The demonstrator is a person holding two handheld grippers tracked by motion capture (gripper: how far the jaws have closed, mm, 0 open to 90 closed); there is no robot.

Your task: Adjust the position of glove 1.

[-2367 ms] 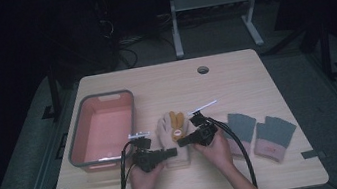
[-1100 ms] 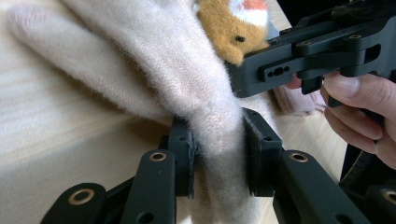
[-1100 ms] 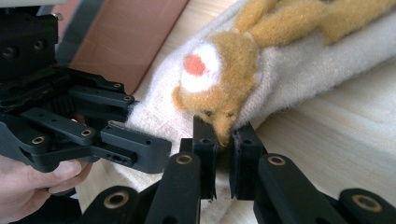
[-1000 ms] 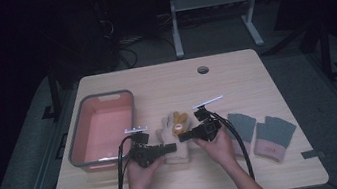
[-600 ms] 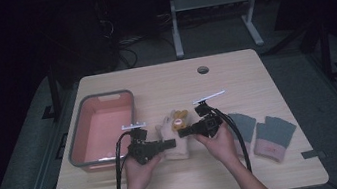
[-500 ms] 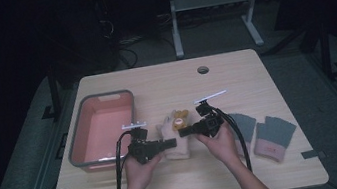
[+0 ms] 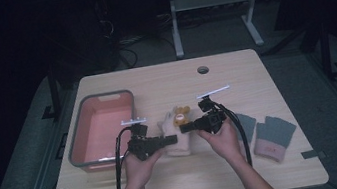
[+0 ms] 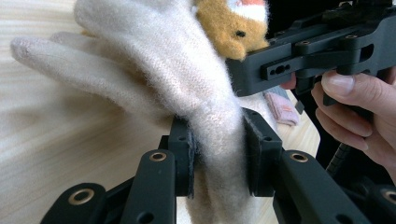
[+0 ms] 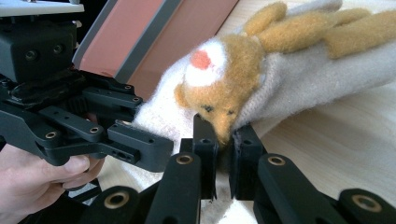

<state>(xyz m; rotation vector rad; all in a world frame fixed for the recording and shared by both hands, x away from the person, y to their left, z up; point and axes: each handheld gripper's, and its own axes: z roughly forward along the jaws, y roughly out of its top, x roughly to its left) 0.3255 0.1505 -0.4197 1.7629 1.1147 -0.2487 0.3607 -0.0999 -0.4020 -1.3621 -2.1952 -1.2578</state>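
Observation:
A cream knitted glove point(image 7: 178, 132) with a tan plush animal face point(image 9: 219, 88) on it is held just above the table's middle. From the left, my left gripper point(image 7: 170, 139) is shut on the glove's cream fabric point(image 8: 217, 140), the knit squeezed between its pads. On the other side my right gripper point(image 7: 185, 127) is shut on the glove at the plush face's lower edge point(image 9: 224, 133). The glove's fingers point(image 8: 70, 74) hang free above the wood. Each gripper view also catches the other gripper close by.
A pink basin with a grey rim point(image 7: 103, 129) stands left of the hands, its wall point(image 9: 154, 32) close behind the glove. Two grey fingerless gloves with pink cuffs point(image 7: 274, 137) lie on the table point(image 7: 180, 184) at the right. A cable hole point(image 7: 202, 69) is at the back.
Both grippers have risen slightly with the glove held between them, lifting it off the table. Their grips are unchanged.

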